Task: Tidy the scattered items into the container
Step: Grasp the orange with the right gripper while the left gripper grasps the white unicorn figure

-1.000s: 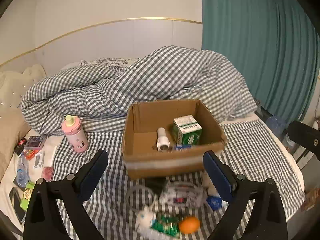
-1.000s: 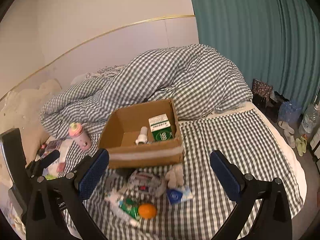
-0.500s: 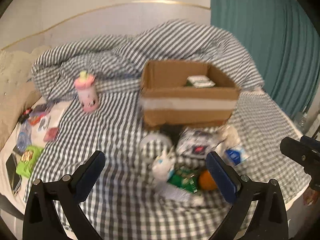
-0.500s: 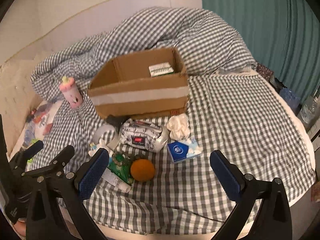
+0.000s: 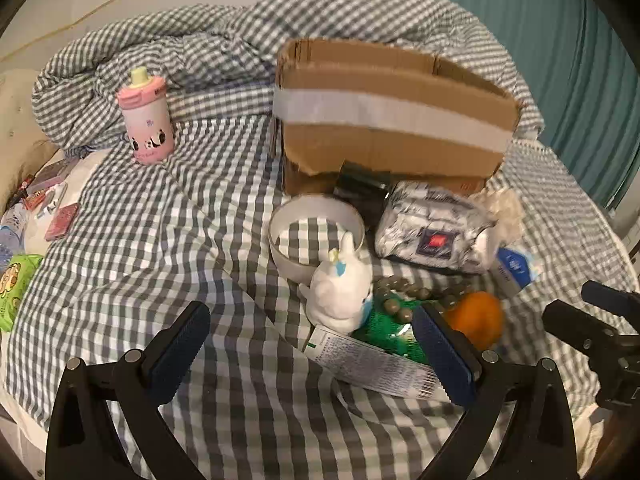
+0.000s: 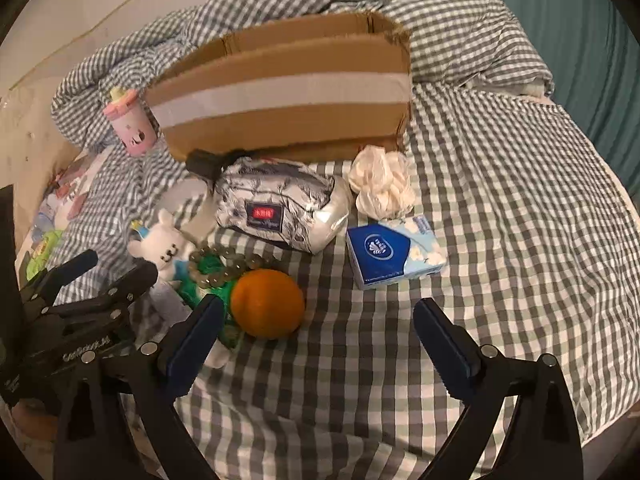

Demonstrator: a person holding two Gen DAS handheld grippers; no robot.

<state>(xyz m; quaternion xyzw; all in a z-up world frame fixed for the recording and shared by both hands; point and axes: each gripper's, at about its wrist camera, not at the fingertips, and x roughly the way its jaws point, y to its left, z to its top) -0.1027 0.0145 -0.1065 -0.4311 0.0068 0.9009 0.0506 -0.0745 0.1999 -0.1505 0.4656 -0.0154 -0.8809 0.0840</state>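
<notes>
We hold the left gripper (image 5: 312,344) and right gripper (image 6: 316,336) wide and empty, low over the bed (image 6: 520,200), for approach. The orange (image 6: 267,303) lies at 11 o'clock; the cardboard box (image 6: 280,92) beyond at 12.

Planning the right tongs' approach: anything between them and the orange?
Right wrist view: only bare checked sheet lies between the open right tongs and the orange.
</notes>
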